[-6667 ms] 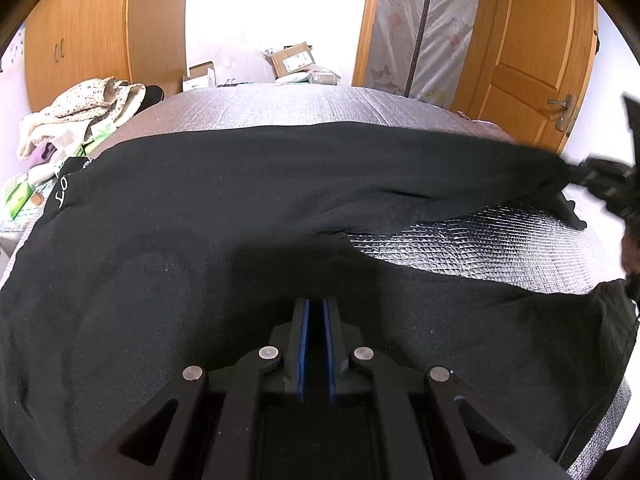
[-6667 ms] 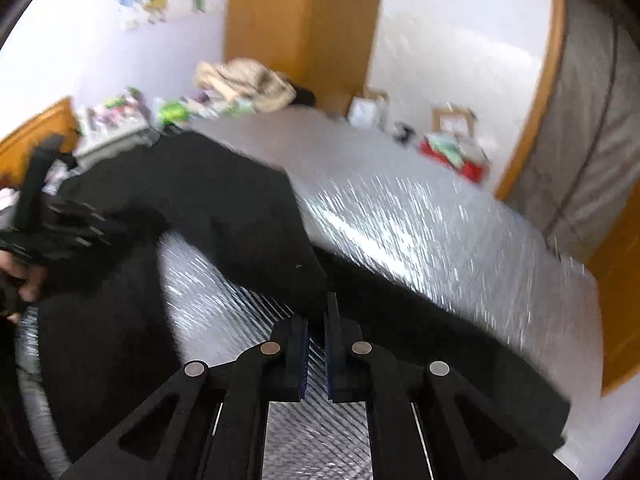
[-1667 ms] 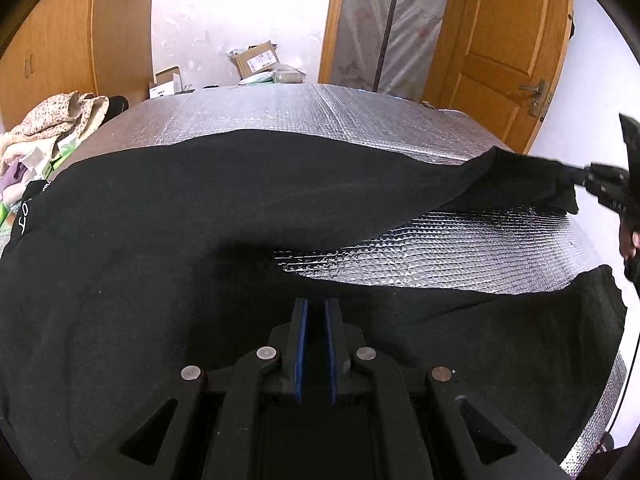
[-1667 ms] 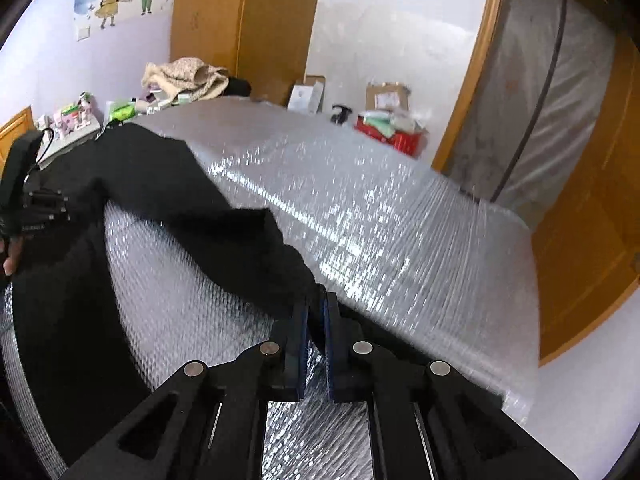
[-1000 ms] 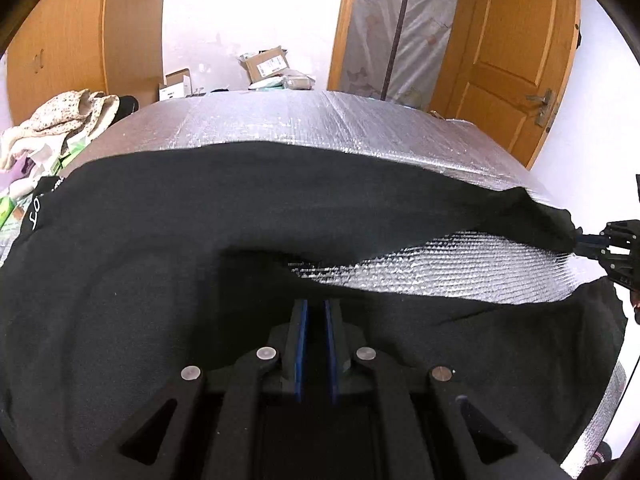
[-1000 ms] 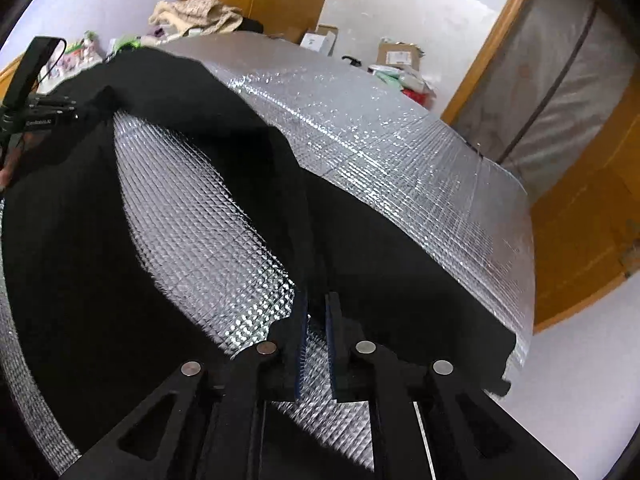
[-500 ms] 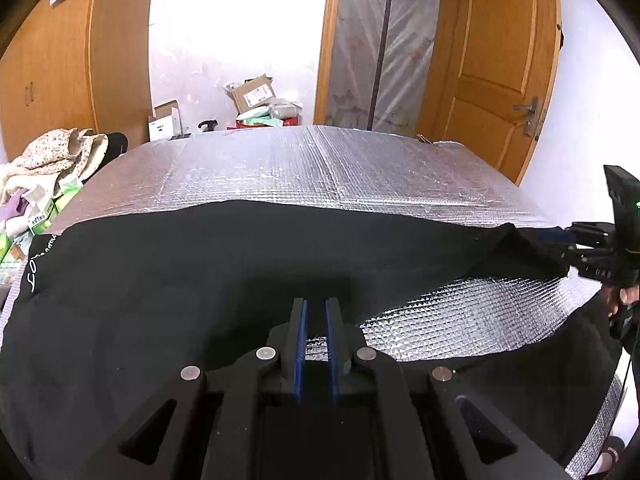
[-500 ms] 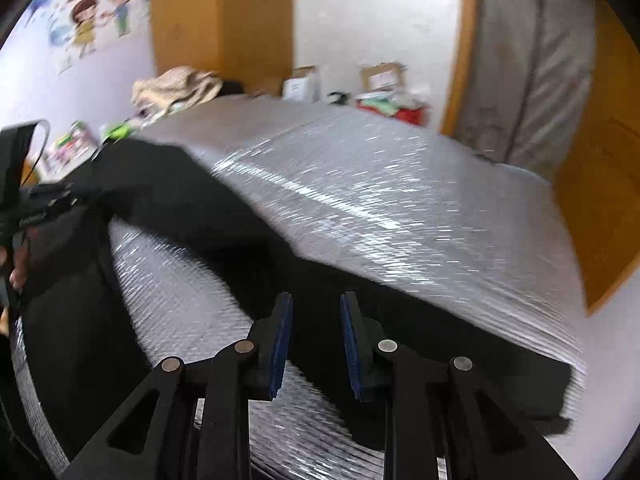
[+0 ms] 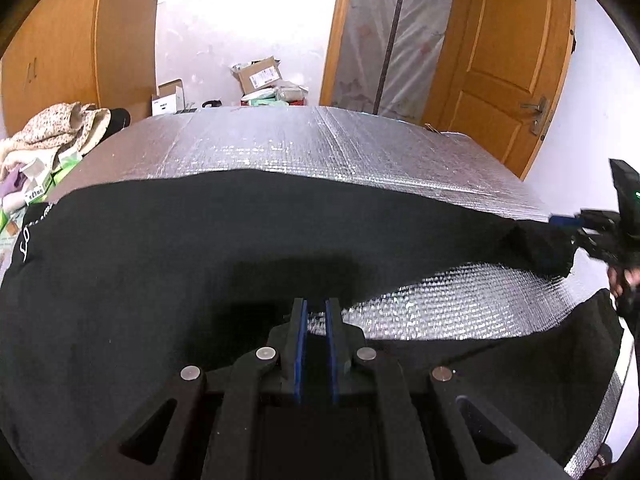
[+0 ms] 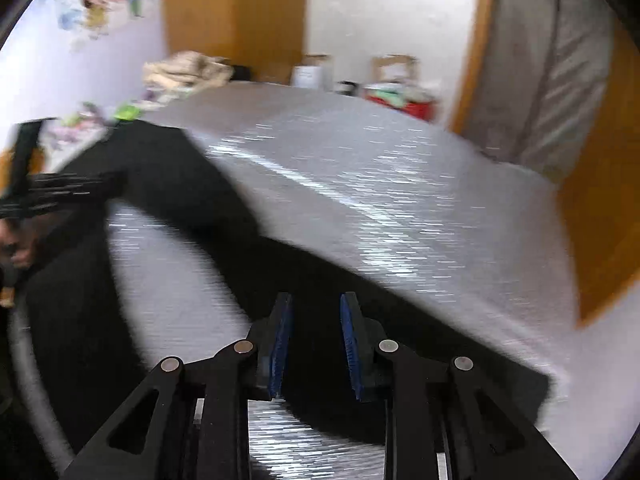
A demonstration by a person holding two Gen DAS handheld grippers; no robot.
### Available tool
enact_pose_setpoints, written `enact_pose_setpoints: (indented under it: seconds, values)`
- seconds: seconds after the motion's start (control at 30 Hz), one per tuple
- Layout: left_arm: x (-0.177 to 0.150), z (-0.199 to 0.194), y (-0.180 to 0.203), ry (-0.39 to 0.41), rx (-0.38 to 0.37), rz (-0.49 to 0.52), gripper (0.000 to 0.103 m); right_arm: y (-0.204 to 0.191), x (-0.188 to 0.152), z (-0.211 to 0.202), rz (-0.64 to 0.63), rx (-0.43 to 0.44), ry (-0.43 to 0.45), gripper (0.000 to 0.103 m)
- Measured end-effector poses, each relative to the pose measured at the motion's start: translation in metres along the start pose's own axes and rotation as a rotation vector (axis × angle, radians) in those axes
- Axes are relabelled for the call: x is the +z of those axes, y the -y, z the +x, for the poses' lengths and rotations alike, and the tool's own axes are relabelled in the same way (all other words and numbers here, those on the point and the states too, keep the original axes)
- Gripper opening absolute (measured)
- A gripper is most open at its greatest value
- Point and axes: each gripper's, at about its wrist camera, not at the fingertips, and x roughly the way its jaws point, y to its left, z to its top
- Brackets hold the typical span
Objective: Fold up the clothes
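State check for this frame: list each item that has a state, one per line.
Black garment: spread flat on the silver quilted mat, one long section stretched right.
Left gripper: shut on black garment.
Right gripper: opening, off the cloth.
Wooden door: closed.

White walls meet a panelled orange wooden door (image 9: pixel 504 80) and tall orange wooden wardrobe (image 9: pixel 60 52) — open cardboard boxes (image 9: pixel 258 74) against the wall, cartoon children stickers (image 10: pixel 104 0) above.

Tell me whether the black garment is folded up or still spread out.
Mostly spread out. The black garment lies wide across the silver mat, with one long part laid over and mat showing in the gap.
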Motion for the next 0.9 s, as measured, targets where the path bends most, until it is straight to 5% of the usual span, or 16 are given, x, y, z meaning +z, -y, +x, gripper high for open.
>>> enact_pose_setpoints:
  seconds: [0.13, 0.2, 0.33, 0.43, 0.47, 0.67, 0.9]
  values:
    - [-0.008, 0.001, -0.005, -0.017, 0.013, -0.017, 0.009, 0.017, 0.001, 0.025, -0.036, -0.027, -0.062, 0.03]
    - [-0.011, 0.002, -0.008, -0.023, 0.013, -0.025, 0.009, 0.02, -0.001, 0.041, -0.044, 0.0, -0.103, 0.041]
    - [-0.012, 0.003, -0.008, -0.028, 0.016, -0.024, 0.009, 0.03, -0.001, 0.042, 0.013, 0.044, -0.077, 0.042]
    - [-0.012, 0.005, -0.007, -0.033, 0.018, -0.022, 0.009, 0.026, -0.002, 0.039, 0.014, 0.026, -0.077, 0.026]
    - [-0.012, 0.005, -0.007, -0.034, 0.017, -0.023, 0.009, 0.025, -0.001, 0.038, 0.006, -0.004, -0.079, 0.005]
    - [-0.012, 0.003, -0.008, -0.028, 0.019, -0.023, 0.009, 0.036, 0.01, 0.039, 0.065, -0.191, -0.024, 0.005]
    - [-0.012, 0.002, -0.007, -0.027, 0.016, -0.026, 0.01, 0.062, 0.015, 0.016, 0.186, -0.245, 0.075, 0.012]
